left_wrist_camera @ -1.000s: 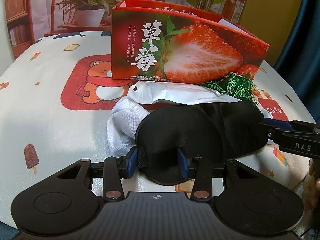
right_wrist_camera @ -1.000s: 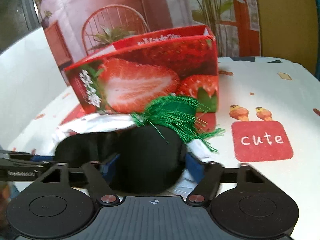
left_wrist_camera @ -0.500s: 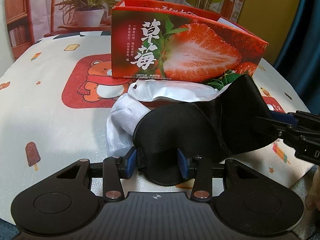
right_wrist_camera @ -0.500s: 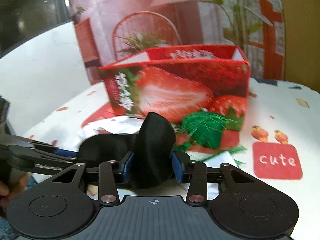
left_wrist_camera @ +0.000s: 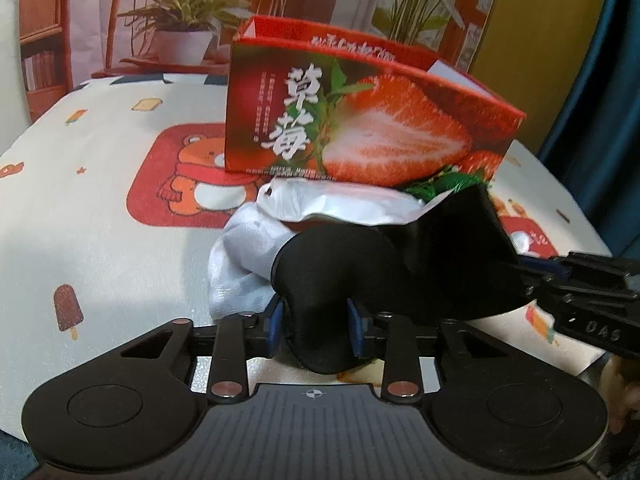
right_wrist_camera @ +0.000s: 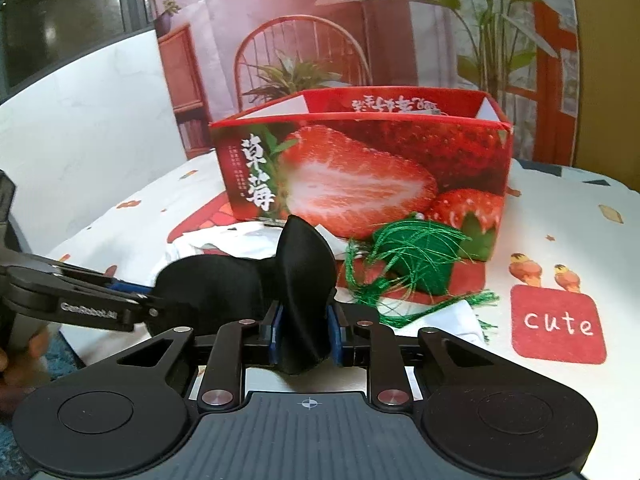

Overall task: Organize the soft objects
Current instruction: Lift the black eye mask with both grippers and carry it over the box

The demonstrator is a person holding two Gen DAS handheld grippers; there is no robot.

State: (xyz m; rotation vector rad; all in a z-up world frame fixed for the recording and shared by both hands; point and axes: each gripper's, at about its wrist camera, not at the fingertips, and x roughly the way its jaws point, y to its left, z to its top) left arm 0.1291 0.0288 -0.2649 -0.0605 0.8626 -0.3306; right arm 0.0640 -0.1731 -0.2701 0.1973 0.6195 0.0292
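A black eye mask (left_wrist_camera: 336, 264) lies on the table in front of the red strawberry box (left_wrist_camera: 360, 128). My left gripper (left_wrist_camera: 316, 322) is closing, and its blue pads pinch the mask's near-left cup. Seen from the right wrist, my right gripper (right_wrist_camera: 306, 330) is closing too, squeezing the other end of the mask (right_wrist_camera: 304, 264), which stands folded upright between its pads. The right gripper (left_wrist_camera: 520, 276) reaches into the left wrist view from the right. Under the mask sit a white cloth (left_wrist_camera: 240, 264) and a silver pouch (left_wrist_camera: 340, 204).
A green tassel (right_wrist_camera: 416, 264) lies against the open-topped box (right_wrist_camera: 360, 176), with more white cloth (right_wrist_camera: 460, 316) beside it. The cartoon-print tablecloth (left_wrist_camera: 100, 208) covers the table. A printed backdrop stands behind the box. A person's hand (right_wrist_camera: 16, 364) shows at the left edge.
The right gripper has shut on the mask's right end and lifted it, folding it upright. The left gripper's pads have drawn in on the left cup.
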